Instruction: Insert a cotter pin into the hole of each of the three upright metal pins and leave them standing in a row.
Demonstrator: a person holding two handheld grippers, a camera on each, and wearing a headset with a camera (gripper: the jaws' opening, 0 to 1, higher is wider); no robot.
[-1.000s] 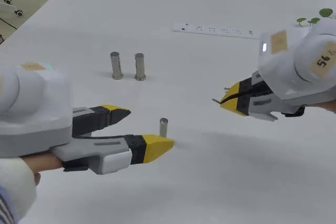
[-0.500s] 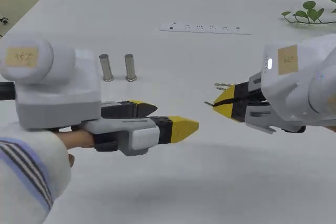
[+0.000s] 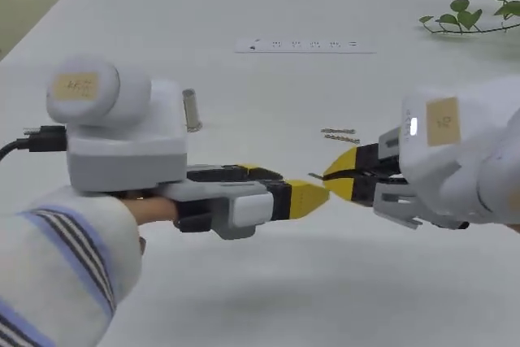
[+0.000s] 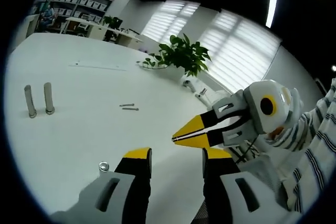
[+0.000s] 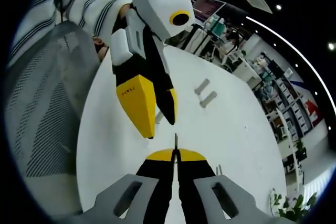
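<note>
White table (image 3: pixel 268 298) bears upright pins (image 4: pixel 48 98), cotter pins (image 3: pixel 337 131), perhaps a power strip (image 3: pixel 305 45)

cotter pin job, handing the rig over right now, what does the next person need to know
Left gripper: open, holding nothing. The near metal pin stands just outside one of its jaws.
Right gripper: shut on a cotter pin, tip pointing toward the left gripper.
The two far metal pins stand upright side by side. Two loose cotter pins lie on the table.
Done: no cotter pin visibly fitted in any metal pin.
Left: fit all three, probably the near one first, then stand it in line with the other two.
</note>
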